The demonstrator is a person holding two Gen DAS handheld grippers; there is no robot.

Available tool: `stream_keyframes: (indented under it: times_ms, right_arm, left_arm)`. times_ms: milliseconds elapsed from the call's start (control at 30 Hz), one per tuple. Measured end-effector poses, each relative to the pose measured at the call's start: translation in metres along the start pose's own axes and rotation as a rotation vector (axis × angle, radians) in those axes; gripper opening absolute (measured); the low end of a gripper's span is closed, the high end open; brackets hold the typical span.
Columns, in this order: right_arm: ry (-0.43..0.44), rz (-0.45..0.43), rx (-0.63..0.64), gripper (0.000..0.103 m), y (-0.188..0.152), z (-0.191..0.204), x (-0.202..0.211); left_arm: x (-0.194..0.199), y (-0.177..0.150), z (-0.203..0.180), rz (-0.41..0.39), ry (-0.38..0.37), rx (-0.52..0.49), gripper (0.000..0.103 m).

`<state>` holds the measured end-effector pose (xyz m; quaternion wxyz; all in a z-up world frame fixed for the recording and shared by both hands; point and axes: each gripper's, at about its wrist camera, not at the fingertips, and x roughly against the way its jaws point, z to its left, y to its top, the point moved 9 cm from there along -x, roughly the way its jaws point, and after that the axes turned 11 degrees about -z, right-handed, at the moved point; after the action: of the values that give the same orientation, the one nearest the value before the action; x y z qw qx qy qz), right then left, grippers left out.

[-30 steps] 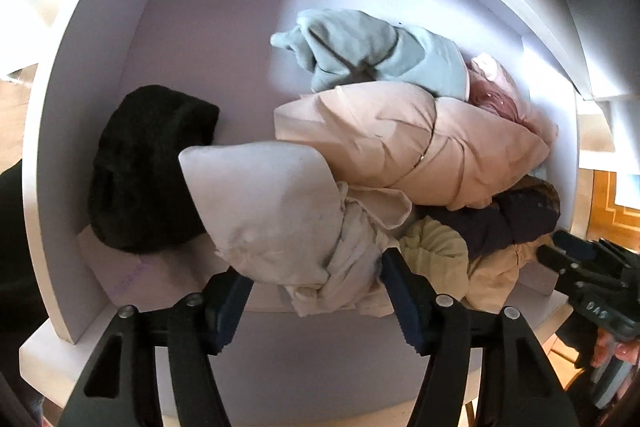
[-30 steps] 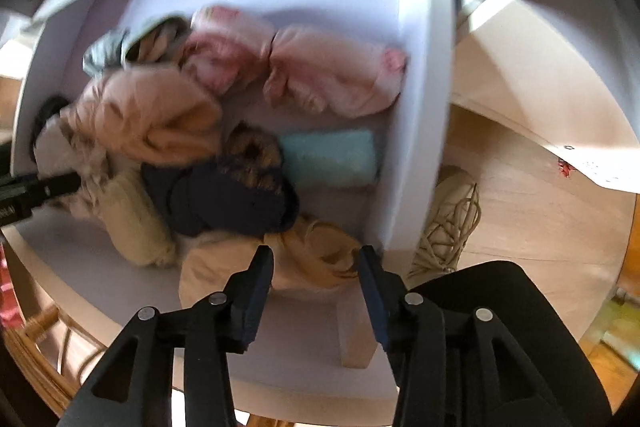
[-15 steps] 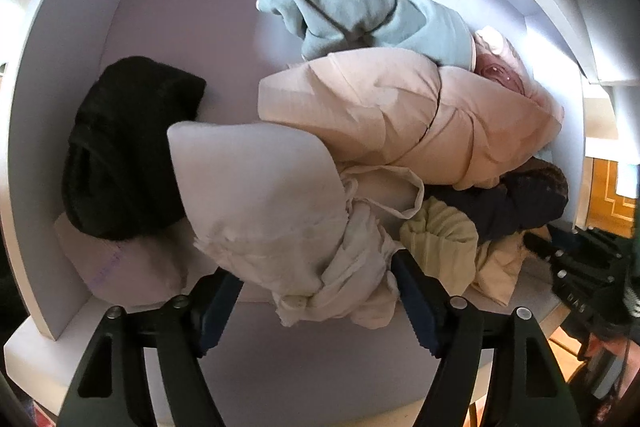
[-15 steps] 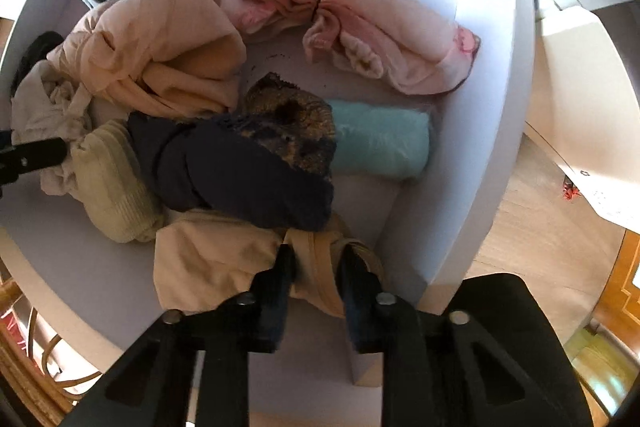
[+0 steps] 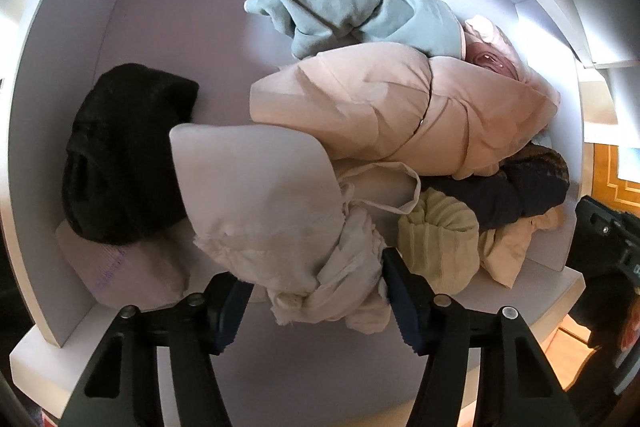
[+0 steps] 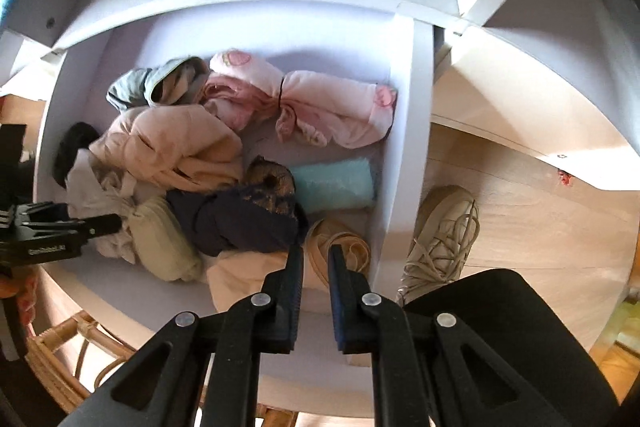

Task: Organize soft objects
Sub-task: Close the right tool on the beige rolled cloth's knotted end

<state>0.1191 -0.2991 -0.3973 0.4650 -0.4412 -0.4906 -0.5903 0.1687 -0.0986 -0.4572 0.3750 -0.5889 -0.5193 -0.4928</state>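
Several bundled garments lie in a white shelf compartment [image 5: 140, 7]. My left gripper [image 5: 316, 291] points down at the front of the pile. Its jaws are closing, and a white cloth bundle [image 5: 272, 195] sits between the pads, touching both. Around it lie a black knit [image 5: 120, 155], a peach bundle [image 5: 380, 107], a grey-blue sweatshirt [image 5: 352, 11], a pale green roll [image 5: 436, 239] and a navy garment [image 5: 520, 191]. My right gripper [image 6: 315, 255] is shut on the strappy edge of a tan garment [image 6: 248, 275] at the front right. Behind it are a pink bundle [image 6: 320, 107] and a mint roll [image 6: 332, 183].
A white divider wall [image 6: 404, 147] closes the compartment on the right. Beyond it a beige laced shoe [image 6: 440, 239] stands on the wooden floor. A wicker basket [image 6: 68, 347] sits below the shelf's front edge. My left gripper [image 6: 100, 225] shows at the far left.
My left gripper sank toward the white bundle, widened its jaws, then narrowed them. My right gripper closed on the tan garment's edge, then pulled up and back from the shelf.
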Motion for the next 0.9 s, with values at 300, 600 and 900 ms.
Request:
stream_keyframes:
  times_ms: [300, 600, 900]
  right_arm:
    - [-0.082, 0.121, 0.153, 0.039, -0.020, 0.015, -0.042]
    - [-0.126, 0.121, 0.393, 0.041, -0.021, 0.038, -0.036]
    - [0.008, 0.290, 0.802, 0.027, -0.055, 0.063, -0.048]
  left_arm:
    - [0.015, 0.000, 0.007, 0.005, 0.008, -0.015, 0.066]
    - [0.021, 0.002, 0.002, 0.003, 0.011, -0.017, 0.067]
    - [0.024, 0.002, 0.004, 0.005, 0.014, -0.026, 0.067]
